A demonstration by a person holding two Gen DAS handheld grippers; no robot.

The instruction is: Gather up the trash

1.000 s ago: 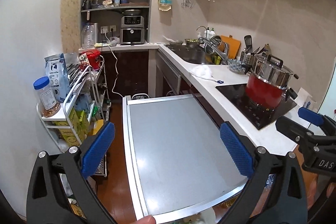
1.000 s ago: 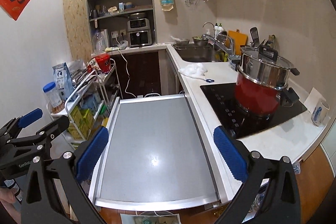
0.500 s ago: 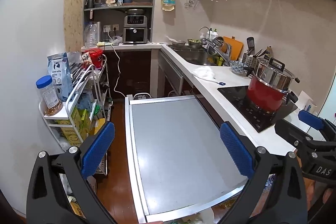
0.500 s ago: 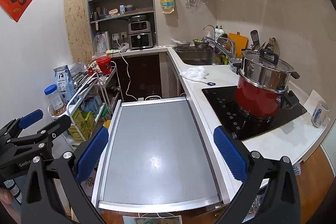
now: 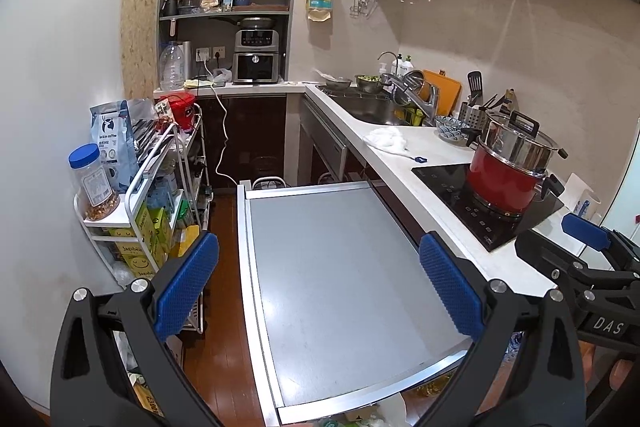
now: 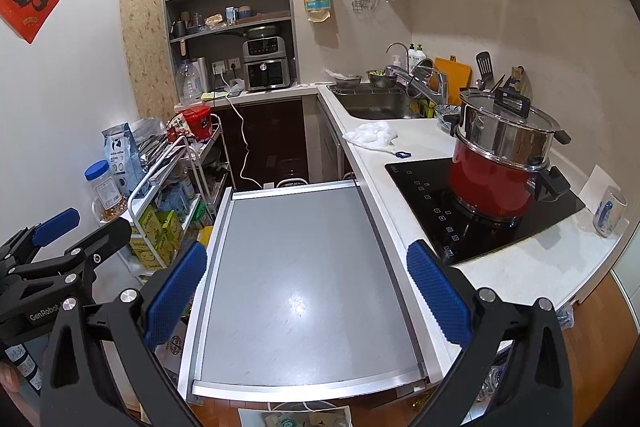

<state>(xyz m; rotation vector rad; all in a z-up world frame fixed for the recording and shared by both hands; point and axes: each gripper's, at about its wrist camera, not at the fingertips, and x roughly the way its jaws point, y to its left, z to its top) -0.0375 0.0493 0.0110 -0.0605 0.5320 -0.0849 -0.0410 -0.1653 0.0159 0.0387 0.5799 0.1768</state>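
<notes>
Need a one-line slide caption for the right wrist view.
Open right gripper hovers over grey pull-out table; crumpled white wad lies on counter beside red pot.

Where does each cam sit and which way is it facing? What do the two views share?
Left wrist: on the left gripper, looking forward along its open blue-padded fingers down the kitchen; the right gripper shows at the right edge.
Right wrist: on the right gripper, facing the same way from nearer the counter; the left gripper shows at the left edge.
Shared: grey pull-out table, red pot on the cooktop, white crumpled wad on the counter, sink, trolley.
</notes>
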